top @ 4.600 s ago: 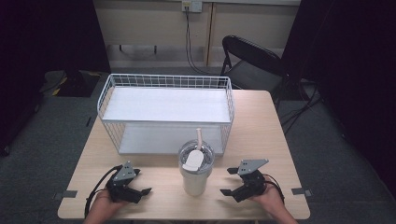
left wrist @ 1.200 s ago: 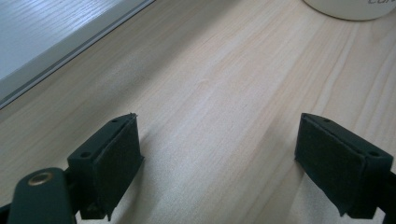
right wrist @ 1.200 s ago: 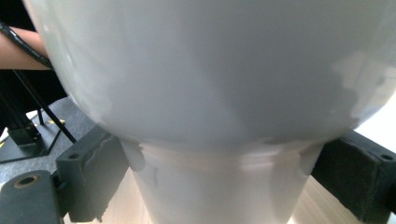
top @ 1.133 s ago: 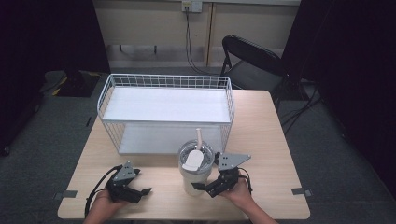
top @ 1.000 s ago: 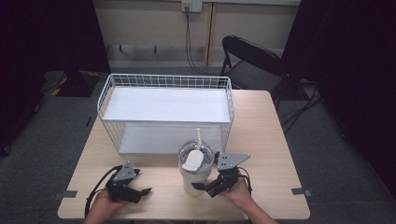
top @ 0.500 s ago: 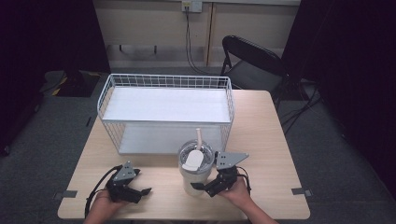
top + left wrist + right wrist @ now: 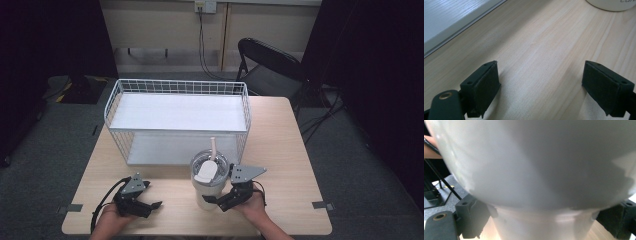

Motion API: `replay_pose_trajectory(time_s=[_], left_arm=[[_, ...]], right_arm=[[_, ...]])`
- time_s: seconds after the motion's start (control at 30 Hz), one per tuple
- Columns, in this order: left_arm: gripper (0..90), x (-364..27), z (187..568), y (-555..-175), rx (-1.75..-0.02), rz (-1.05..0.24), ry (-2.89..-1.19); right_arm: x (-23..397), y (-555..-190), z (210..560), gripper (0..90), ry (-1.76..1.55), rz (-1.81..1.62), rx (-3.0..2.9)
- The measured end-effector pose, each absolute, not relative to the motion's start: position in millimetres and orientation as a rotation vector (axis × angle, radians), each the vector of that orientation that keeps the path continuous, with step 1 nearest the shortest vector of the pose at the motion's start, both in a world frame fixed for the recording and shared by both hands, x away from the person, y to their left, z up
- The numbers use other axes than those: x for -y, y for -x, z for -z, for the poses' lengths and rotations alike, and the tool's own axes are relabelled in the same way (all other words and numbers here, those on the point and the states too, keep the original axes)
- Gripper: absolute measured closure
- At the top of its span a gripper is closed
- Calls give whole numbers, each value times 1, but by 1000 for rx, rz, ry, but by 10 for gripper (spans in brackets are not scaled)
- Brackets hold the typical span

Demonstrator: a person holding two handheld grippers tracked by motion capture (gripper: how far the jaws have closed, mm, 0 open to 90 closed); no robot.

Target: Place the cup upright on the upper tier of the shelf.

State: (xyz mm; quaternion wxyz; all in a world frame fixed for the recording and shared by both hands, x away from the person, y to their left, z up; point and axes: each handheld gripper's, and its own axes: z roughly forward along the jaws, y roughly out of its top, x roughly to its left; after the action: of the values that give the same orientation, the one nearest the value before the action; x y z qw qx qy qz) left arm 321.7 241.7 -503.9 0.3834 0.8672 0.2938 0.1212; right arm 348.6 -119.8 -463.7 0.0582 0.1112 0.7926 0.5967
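Pale wood grain covers the bench, and on it, near the front edge, stands a cream tumbler with a clear lid and a pink straw, just in front of the white wire basket. The right claw sits against the tumbler's right side, low on its body. In the right gripper view the narrow base of the tumbler lies between the two black jaws, which stand wide on either side; whether the pads press the wall cannot be told. Compared with the first frame, this claw has travelled in from the bench's right front area to the cup, and over the last second it has barely shifted. The tumbler stands where it stood before. The left claw rests on the bench at the front left, well apart from the cup, unchanged from earlier; the left gripper view shows its jaws spread wide over bare wood, holding nothing.
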Motion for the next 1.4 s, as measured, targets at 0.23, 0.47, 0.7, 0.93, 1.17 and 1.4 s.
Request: replay_pose_trajectory(time_s=[0.23, 0.47, 0.7, 0.93, 1.17, 1.4], left_arm=[[136, -242, 504, -322, -749, -309, -2211], [136, -242, 504, -322, -749, -309, -2211], [136, -242, 504, -322, -749, -310, -2211], [136, -242, 504, -322, -748, -310, -2212], [136, -242, 504, -322, -749, -309, -2211], [135, -242, 504, -322, -748, -310, -2212]], right_arm=[[120, -347, 464, 100, -360, -1817, -2384], [125, -348, 459, 100, -382, -1853, -2348], [131, -350, 450, 101, -393, -1894, -2319], [138, -351, 435, 102, -383, -1918, -2280], [142, -352, 422, 102, -378, -1913, -2274], [147, -357, 410, 102, -407, -1931, -2258]])
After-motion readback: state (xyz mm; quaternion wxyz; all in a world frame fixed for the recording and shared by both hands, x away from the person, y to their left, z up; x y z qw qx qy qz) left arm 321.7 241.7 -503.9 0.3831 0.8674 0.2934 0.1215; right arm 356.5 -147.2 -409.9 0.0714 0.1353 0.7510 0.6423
